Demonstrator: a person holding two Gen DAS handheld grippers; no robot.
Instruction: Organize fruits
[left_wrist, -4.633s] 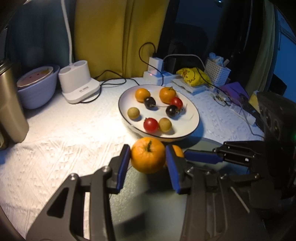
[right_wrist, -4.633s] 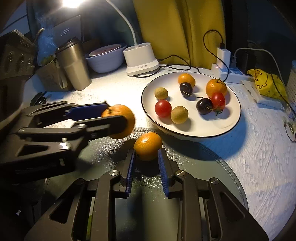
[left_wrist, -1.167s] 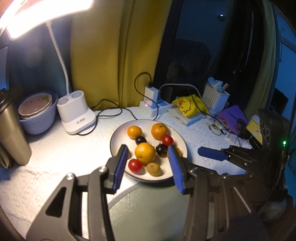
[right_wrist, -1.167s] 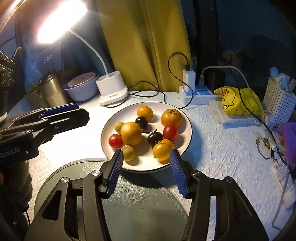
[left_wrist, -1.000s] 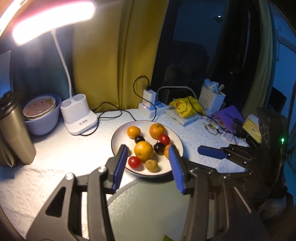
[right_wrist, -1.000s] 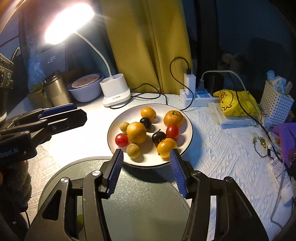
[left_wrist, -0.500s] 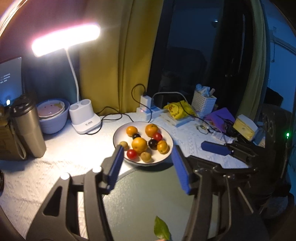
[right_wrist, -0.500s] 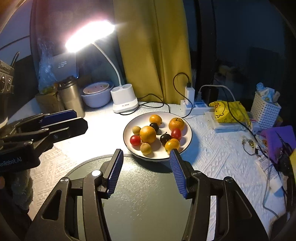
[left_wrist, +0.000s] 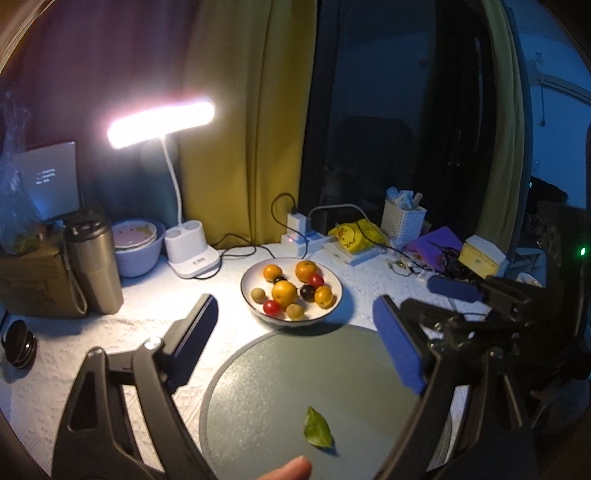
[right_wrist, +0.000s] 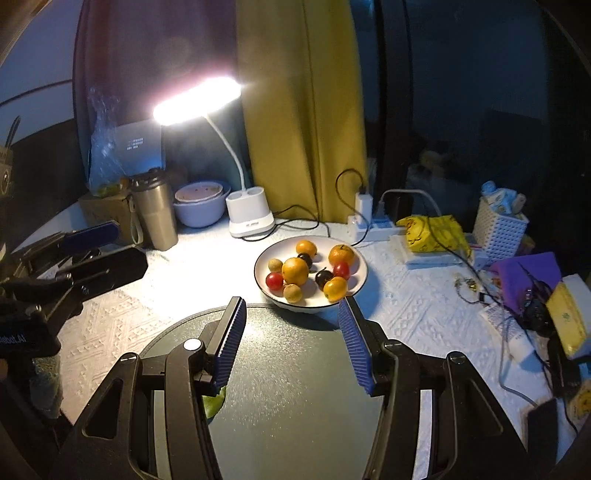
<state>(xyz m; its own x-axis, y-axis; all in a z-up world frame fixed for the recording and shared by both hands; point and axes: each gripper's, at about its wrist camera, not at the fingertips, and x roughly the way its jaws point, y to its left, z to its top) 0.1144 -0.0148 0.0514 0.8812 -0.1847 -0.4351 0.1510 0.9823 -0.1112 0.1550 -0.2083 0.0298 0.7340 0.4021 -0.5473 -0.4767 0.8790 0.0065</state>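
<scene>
Lamplit white tablecloth (left_wrist: 155, 325) holds fruit plate (left_wrist: 334, 295); left fingers (left_wrist: 201, 325) opening, right fingers (right_wrist: 229, 339) apart, both empty.

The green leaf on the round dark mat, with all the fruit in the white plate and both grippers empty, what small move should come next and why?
Probably lower the left gripper, whose jaws are opening with nothing between them, toward the green leaf to clear it. It alone remains on the dark mat; the oranges, tomatoes and other fruit sit in the white plate. The right gripper is open and empty too.
</scene>
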